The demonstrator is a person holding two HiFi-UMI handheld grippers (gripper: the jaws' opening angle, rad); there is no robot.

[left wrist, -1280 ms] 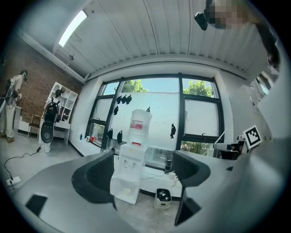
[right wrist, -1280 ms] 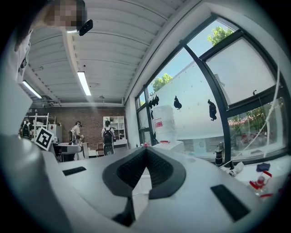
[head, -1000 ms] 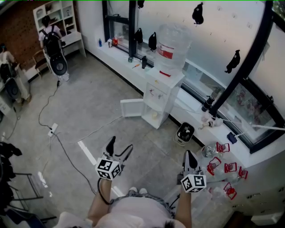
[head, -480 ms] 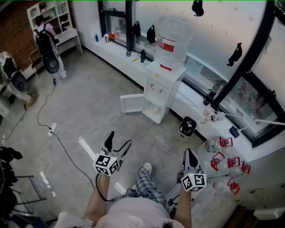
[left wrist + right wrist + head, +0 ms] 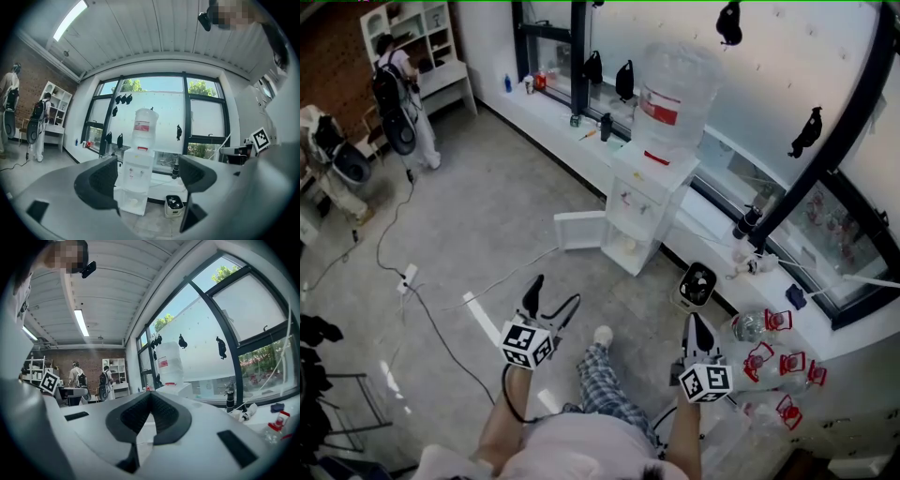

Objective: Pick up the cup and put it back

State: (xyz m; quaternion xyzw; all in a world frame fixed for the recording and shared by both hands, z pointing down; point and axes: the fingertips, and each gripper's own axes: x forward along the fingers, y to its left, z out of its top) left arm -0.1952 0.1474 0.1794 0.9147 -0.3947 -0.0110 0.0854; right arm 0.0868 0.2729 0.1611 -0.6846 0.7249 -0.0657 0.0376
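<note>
Left gripper (image 5: 149, 180): jaws spread, nothing between them, carried low and aimed ahead, likely ready for the grasp.
Right gripper (image 5: 149, 401): jaws pressed together, empty, apparently idle.
Water dispenser (image 5: 649, 192): ahead by the window, lower door swung open.
Cup (image 5: 627, 245): possibly the pale shape inside that open compartment; too small to confirm.

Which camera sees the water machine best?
The head view: the water dispenser shows whole, top to bottom. The left gripper view shows it small between its jaws; the right gripper view only its upper part.

Contents of water dispenser (image 5: 645, 192) cabinet too small.
</note>
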